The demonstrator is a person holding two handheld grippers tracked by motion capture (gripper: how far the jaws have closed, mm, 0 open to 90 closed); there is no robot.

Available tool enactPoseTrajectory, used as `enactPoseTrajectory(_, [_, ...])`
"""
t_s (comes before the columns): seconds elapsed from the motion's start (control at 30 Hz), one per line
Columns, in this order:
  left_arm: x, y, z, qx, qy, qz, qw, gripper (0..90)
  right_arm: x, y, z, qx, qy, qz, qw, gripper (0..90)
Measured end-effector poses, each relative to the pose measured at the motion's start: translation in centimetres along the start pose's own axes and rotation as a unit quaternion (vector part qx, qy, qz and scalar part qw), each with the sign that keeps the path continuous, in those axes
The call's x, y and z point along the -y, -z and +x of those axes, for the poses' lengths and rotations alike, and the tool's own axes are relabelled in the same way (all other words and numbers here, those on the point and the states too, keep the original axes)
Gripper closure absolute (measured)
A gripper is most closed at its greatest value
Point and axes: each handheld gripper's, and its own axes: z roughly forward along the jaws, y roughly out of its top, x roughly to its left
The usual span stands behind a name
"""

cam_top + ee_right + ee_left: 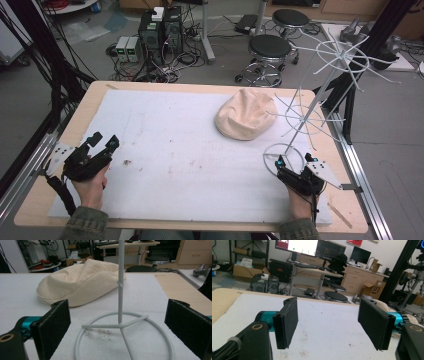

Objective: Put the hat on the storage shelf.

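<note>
Two hand-held grippers spread wide over a white-matted bench, cream cap and wire stand at right.

Left hand-held gripper (103, 141) near the bench's (37, 200) left edge, jaws wide apart, nothing between, aimed up across the white mat (165, 150). Right hand-held gripper (294, 161) at the near right, jaws likewise apart, flanking without touching the ring base of the white wire stand (120, 326). Stand pole leaning up and to the right, spokes fanned at two levels. Cream cap (246, 114) lying crown up just left of the pole, long axis slanting from near left to far right.
</note>
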Motion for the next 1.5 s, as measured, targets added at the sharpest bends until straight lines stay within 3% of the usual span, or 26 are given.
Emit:
enactPoseTrajectory(0.4, [-3.1, -3.7, -3.5, 0.048, -0.041, 0.024, 0.9977, 30.5, 0.0, 0.1, 0.0, -0.007, 0.002, 0.001, 1.0, 5.6])
enactPoseTrajectory(0.73, [-5.0, -6.5, -5.7, 0.072, -0.054, 0.047, 0.9948, 31.8, 0.1, 0.2, 0.0, -0.009, 0.0, 0.002, 1.0, 5.5])
enactPoseTrajectory(1.27, [-4.9, -11.4, -9.5, 0.111, -0.074, 0.077, 0.9881, 32.7, 0.1, 0.2, 0.0, -0.01, -0.001, 0.002, 1.0, 5.6])
enactPoseTrajectory(1.5, [-4.5, -13.3, -11.5, 0.138, -0.085, 0.095, 0.9823, 32.9, 0.1, 0.2, 0.0, -0.01, -0.002, 0.005, 0.9999, 5.6])
